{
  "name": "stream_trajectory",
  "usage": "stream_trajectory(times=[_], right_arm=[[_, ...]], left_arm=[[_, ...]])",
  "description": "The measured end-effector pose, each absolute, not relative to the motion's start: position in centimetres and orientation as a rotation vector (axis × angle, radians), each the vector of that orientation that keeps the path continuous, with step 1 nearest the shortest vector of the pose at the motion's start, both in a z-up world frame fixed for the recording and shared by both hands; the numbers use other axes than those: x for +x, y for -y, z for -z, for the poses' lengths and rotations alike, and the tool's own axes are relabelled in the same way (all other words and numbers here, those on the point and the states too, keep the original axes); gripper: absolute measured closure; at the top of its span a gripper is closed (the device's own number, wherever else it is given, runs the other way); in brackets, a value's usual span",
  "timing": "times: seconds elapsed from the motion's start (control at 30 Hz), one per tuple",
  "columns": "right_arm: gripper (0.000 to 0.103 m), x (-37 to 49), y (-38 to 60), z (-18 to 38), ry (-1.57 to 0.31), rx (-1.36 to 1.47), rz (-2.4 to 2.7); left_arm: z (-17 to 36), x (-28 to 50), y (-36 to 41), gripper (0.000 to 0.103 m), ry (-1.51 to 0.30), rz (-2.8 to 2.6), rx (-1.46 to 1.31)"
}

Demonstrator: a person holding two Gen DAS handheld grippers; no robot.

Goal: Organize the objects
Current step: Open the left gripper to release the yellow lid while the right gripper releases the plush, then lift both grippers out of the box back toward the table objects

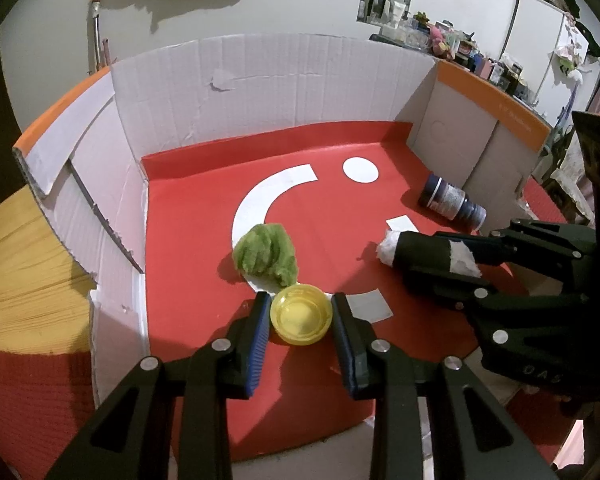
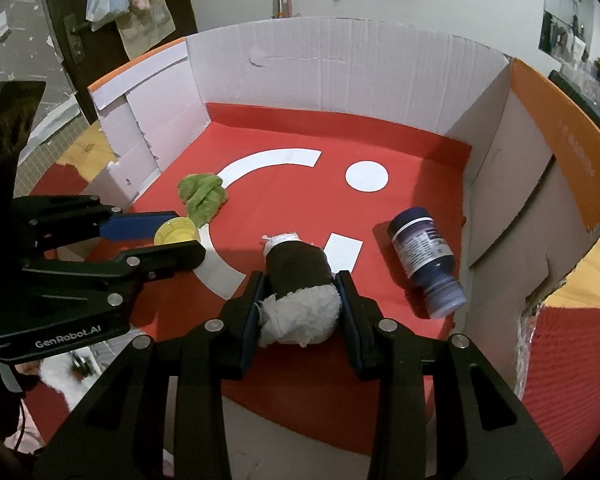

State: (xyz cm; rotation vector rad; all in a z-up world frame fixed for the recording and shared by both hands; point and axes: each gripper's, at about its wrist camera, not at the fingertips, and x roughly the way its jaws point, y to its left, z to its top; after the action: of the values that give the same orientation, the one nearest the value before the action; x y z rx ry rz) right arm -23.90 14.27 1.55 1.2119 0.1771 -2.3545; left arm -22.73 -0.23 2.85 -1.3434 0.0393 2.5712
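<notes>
The left gripper (image 1: pixel 301 312) has its jaws closed on a small yellow cap (image 1: pixel 301 315), open side up, with a blue pad (image 1: pixel 259 344) pressed against each side of its rim. The cap sits low over the red mat (image 1: pixel 188 240), at the lower end of the white arc (image 1: pixel 260 196) printed there. In the right wrist view the same gripper (image 2: pixel 172 236) comes in from the left edge, the yellow cap (image 2: pixel 176 232) showing between its fingers.

The right gripper (image 2: pixel 300 296) is clamped on a black roll with white ends (image 2: pixel 300 280), its jaws narrow against the roll's near end, where the white wrapping bulges out between them. The roll points away from the gripper, to the right of the white arc (image 2: pixel 260 160), and its far end lies beside a small white rectangle (image 2: pixel 344 250) on the mat. From the left wrist view the right gripper (image 1: pixel 388 254) reaches in from the right with the roll (image 1: pixel 420 252) in its grip.

Just past the yellow cap, on the arc, lies a crumpled green cloth (image 1: pixel 266 254), touching or nearly touching the cap's far rim. Right of the arc is a white dot (image 1: pixel 360 170). Further right, near the side wall of the cardboard box (image 1: pixel 300 80), a dark blue bottle (image 2: pixel 424 256) lies on its side, well apart from the roll. The cardboard box encloses the mat on three sides, its flaps edged in orange.
</notes>
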Motion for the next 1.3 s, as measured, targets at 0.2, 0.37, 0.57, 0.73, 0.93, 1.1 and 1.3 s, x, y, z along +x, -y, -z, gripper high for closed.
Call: stream_trajectory(times=[0.2, 0.37, 0.57, 0.73, 0.93, 1.1, 1.3], right_arm=[[0.067, -23.7, -14.3, -1.7, -0.165, 1.205, 2.348], [0.057, -23.5, -14.2, -1.9, -0.171, 1.195, 2.350], [0.057, -23.4, -14.3, -2.1, -0.162, 1.188, 2.352], [0.053, -23.0, -14.3, -2.5, -0.168, 1.172, 2.361], [0.050, -22.4, -14.2, -2.9, -0.171, 1.156, 2.369], [0.041, -21.7, -14.4, -3.4, -0.163, 1.138, 2.376], [0.038, -20.9, -14.5, -4.1, -0.154, 1.119, 2.381]], left_arm=[[-2.9, -22.6, 0.1, 0.063, -0.043, -2.568, -1.343], [-2.9, -22.4, 0.1, 0.061, -0.043, -2.569, -1.344], [-3.0, -22.3, 0.2, 0.059, -0.046, -2.573, -1.339], [-3.4, -21.8, 0.2, 0.054, -0.053, -2.590, -1.319], [-3.8, -21.3, 0.2, 0.054, -0.068, -2.604, -1.301], [-4.2, -20.8, 0.4, 0.048, -0.062, -2.616, -1.291], [-4.7, -20.0, 0.7, 0.043, -0.053, -2.628, -1.273]])
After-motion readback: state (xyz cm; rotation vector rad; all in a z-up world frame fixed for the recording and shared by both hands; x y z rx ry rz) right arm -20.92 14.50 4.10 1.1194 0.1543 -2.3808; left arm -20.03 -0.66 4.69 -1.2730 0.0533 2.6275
